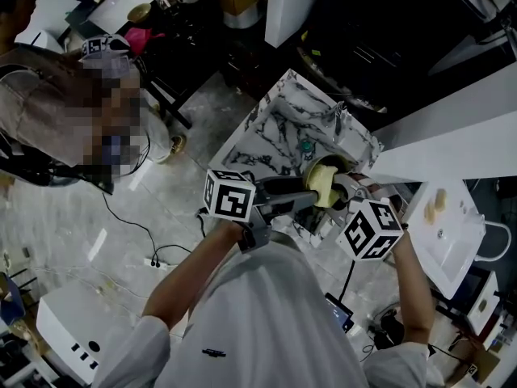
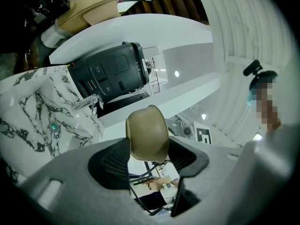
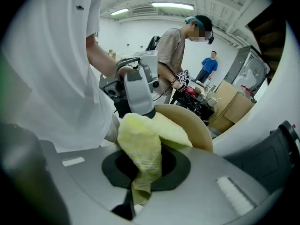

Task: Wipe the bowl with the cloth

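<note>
bowl clamped in left gripper fingers; right gripper fingers pinch the cloth, touching the bowl.

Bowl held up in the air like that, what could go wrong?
The left gripper pinches the bowl only by its edge, so a hard push from the cloth could lever it loose and drop it. The cloth sits bunched in the right gripper and might slip out while rubbing.

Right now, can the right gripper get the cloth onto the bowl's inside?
Probably yes. The right gripper is shut on the cloth, which lies against the bowl that the left gripper holds up toward it; nothing stands between them.
</note>
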The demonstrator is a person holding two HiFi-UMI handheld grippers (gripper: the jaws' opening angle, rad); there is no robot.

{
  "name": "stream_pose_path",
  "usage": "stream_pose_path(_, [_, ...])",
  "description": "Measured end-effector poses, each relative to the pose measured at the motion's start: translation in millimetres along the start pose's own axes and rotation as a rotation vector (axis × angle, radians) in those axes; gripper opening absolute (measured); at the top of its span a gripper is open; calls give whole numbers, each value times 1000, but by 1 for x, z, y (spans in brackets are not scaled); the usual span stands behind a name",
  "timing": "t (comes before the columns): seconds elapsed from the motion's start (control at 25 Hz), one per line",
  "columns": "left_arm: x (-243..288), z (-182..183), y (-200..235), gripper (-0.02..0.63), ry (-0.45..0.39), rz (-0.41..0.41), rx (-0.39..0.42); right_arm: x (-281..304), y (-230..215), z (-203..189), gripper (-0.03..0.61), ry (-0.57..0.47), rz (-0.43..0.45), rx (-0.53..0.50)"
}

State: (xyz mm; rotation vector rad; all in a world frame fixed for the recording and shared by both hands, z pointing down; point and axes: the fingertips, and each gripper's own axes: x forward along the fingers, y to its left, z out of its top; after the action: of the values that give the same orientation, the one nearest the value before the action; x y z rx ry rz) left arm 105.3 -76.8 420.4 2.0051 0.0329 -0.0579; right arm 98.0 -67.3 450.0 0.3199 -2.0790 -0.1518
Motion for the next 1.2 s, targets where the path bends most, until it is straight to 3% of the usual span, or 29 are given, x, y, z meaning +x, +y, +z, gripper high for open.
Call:
stream_pose_path(0.48, [-5,-10,-2,259,24,53,61,-14,-26,15,28,-302,-188,304])
stream_pose_path(0.76, [-6,-9,-4,259,23,48,67,-31,-36,24,28,-412,-260,344])
stream_pose_path(1.04, [-11,-6,-5,259,3,50,69,-52,-53,28,28,-581,-348,482])
stream_pose_path(1.2, [-16,-3,-4,259,-17,65,76,-67,-62,24,28,-614,-413,503])
